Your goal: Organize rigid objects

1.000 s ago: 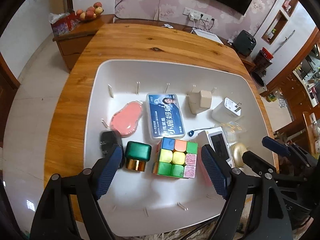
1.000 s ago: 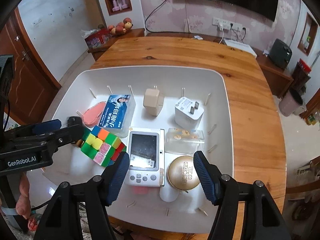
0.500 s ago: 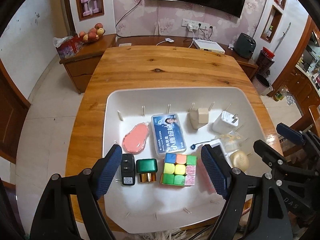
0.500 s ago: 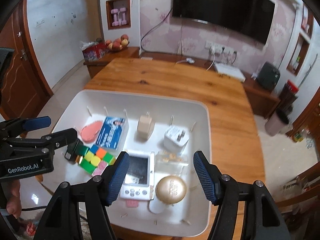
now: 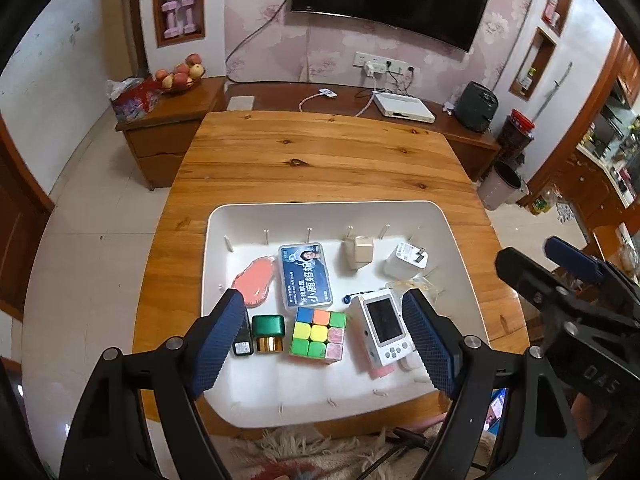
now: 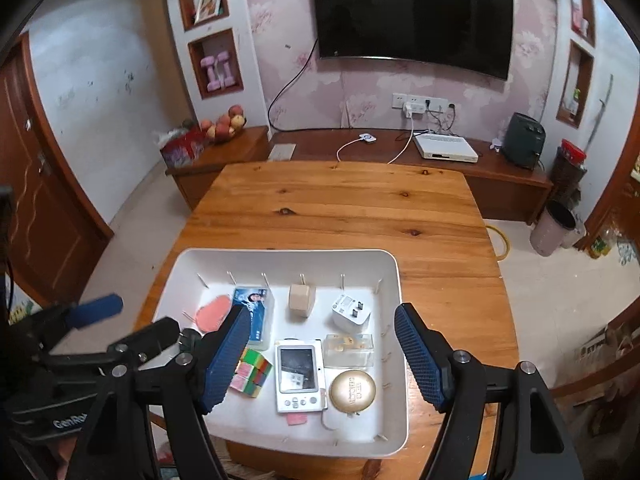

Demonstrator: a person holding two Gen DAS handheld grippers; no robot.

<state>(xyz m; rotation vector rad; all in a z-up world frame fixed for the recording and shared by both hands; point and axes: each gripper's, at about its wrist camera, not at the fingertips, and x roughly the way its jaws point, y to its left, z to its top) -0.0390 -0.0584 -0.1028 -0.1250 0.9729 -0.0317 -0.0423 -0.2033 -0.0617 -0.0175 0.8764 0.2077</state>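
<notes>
White tray (image 5: 460,248) low centre of frame, items in 2 rows. Puzzle cube (image 5: 318,336) bottom row: light, stiff, slick; grip flat opposite faces. Left gripper (image 5: 324,344) spread, empty. Right gripper (image 6: 320,360) opening, nothing between.

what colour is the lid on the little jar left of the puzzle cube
Dark green lid over a gold base, clearest in the left wrist view.

wooden table (image 6: 344,204), white tray (image 6: 396,280) on it
</notes>
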